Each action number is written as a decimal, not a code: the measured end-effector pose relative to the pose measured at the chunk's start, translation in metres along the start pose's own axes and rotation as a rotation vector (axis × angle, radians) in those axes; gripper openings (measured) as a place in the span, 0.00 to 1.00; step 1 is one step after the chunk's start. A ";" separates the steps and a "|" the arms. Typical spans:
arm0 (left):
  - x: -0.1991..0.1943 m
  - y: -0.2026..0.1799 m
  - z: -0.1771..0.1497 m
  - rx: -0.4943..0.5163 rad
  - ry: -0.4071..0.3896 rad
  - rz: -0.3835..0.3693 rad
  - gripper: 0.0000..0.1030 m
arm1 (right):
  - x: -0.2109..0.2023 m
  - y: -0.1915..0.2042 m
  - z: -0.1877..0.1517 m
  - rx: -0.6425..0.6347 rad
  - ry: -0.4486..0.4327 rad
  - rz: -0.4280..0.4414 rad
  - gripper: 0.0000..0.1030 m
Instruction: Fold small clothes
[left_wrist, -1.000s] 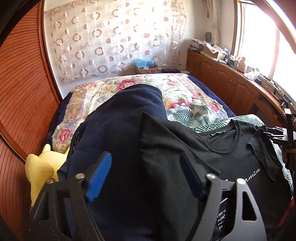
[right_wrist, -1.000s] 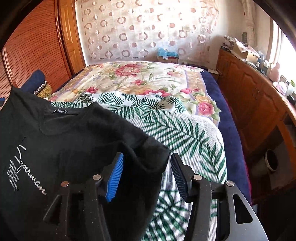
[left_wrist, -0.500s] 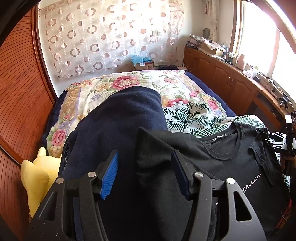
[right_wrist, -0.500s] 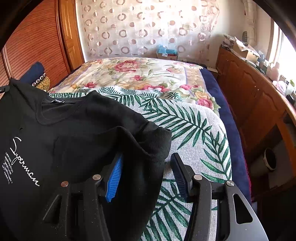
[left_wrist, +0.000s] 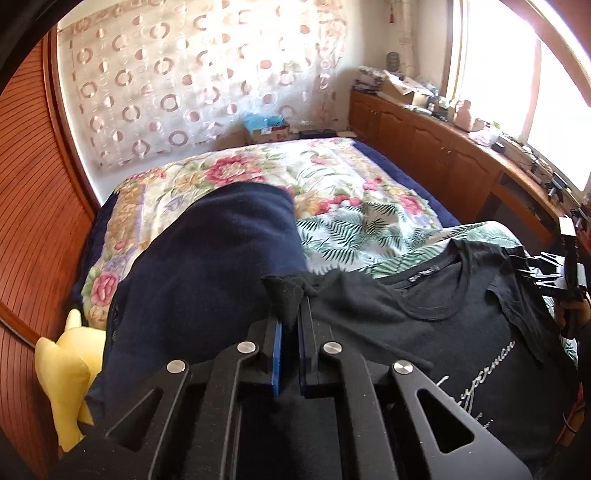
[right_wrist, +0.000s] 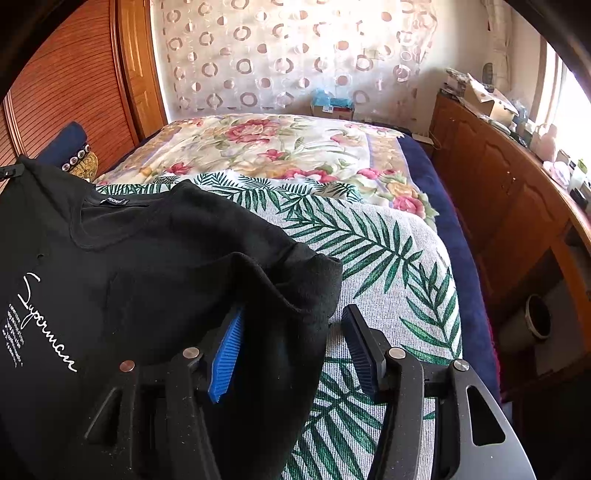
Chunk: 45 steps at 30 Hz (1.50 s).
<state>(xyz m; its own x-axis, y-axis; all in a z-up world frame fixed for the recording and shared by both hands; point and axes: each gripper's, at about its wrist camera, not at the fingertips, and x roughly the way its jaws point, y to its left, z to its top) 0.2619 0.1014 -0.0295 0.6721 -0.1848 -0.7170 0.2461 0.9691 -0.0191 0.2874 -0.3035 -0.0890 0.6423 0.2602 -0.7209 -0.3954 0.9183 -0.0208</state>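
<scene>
A black T-shirt (left_wrist: 443, 325) with white script lettering lies face up on the bed, collar away from me. My left gripper (left_wrist: 290, 328) is shut on the shirt's left sleeve tip, which sticks up between the blue pads. In the right wrist view the same black T-shirt (right_wrist: 129, 266) fills the left side. My right gripper (right_wrist: 291, 336) is open, its jaws either side of the shirt's right sleeve (right_wrist: 295, 280), which drapes over the left pad. The right gripper also shows in the left wrist view (left_wrist: 554, 273) at the far right.
A navy garment (left_wrist: 207, 266) lies left of the shirt. A palm-leaf blanket (right_wrist: 388, 266) and a floral quilt (right_wrist: 266, 147) cover the bed. A yellow plush toy (left_wrist: 70, 362) sits at the left edge. Wooden cabinets (right_wrist: 517, 192) run along the right; a wooden wardrobe (left_wrist: 33, 206) stands left.
My left gripper has closed from wide open onto the shirt's left sleeve. My right gripper stays open around the right sleeve and has barely moved.
</scene>
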 end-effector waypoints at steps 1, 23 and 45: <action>-0.004 -0.003 0.000 0.008 -0.010 -0.006 0.06 | 0.000 0.000 0.000 0.000 0.000 0.001 0.54; -0.117 -0.052 -0.082 0.003 -0.202 -0.056 0.06 | -0.099 0.037 -0.013 -0.066 -0.246 0.093 0.07; -0.189 -0.039 -0.231 -0.213 -0.186 -0.032 0.06 | -0.236 0.058 -0.137 -0.122 -0.198 0.077 0.07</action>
<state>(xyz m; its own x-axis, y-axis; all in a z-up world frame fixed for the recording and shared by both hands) -0.0356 0.1365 -0.0543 0.7880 -0.2236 -0.5736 0.1303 0.9712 -0.1996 0.0230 -0.3529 -0.0144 0.7187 0.3925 -0.5739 -0.5168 0.8538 -0.0633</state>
